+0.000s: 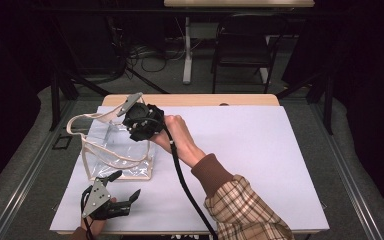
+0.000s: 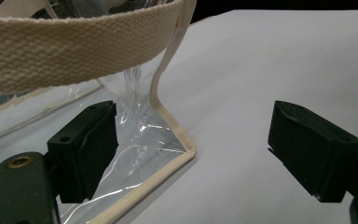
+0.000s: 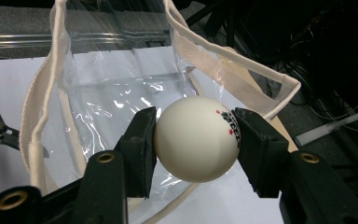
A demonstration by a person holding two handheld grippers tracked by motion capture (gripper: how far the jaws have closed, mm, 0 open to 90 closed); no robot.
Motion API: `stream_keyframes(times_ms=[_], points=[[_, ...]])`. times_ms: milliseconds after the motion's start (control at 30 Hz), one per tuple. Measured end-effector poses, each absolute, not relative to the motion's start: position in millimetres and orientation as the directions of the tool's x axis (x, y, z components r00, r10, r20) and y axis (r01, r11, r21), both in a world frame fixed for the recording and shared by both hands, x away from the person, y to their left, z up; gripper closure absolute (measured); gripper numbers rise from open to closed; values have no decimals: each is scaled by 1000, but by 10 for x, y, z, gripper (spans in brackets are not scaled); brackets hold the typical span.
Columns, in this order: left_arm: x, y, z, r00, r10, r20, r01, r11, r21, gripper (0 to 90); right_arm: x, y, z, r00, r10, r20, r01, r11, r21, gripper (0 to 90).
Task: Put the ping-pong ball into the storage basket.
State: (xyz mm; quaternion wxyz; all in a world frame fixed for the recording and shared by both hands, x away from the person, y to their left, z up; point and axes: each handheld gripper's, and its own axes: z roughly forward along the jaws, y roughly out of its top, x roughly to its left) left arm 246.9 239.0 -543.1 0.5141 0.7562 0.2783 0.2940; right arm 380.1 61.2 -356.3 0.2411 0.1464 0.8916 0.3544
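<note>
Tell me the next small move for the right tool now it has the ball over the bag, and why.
Probably lower the right tool a little into the clear bag, then open it. Its jaws are clamped on the white ball, which hangs just above the bag's open mouth, between the cream handles. The left tool is open at the bag's bottom corner, not gripping it, so a gentle release seems safest.

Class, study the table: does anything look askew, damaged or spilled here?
Nothing stands out. The clear plastic bag with cream webbing trim stands upright with its mouth open, the right gripper grips a white ping-pong ball above it, and the left gripper waits open at the bag's corner.
</note>
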Motion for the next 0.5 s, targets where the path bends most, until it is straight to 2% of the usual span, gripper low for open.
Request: stream_keyframes(times_ms=[500], points=[[2466,2392,-5429,672,724,159,117,-316,942,158,3798,710,-3640,-847,421,-325,92,717,691,508]])
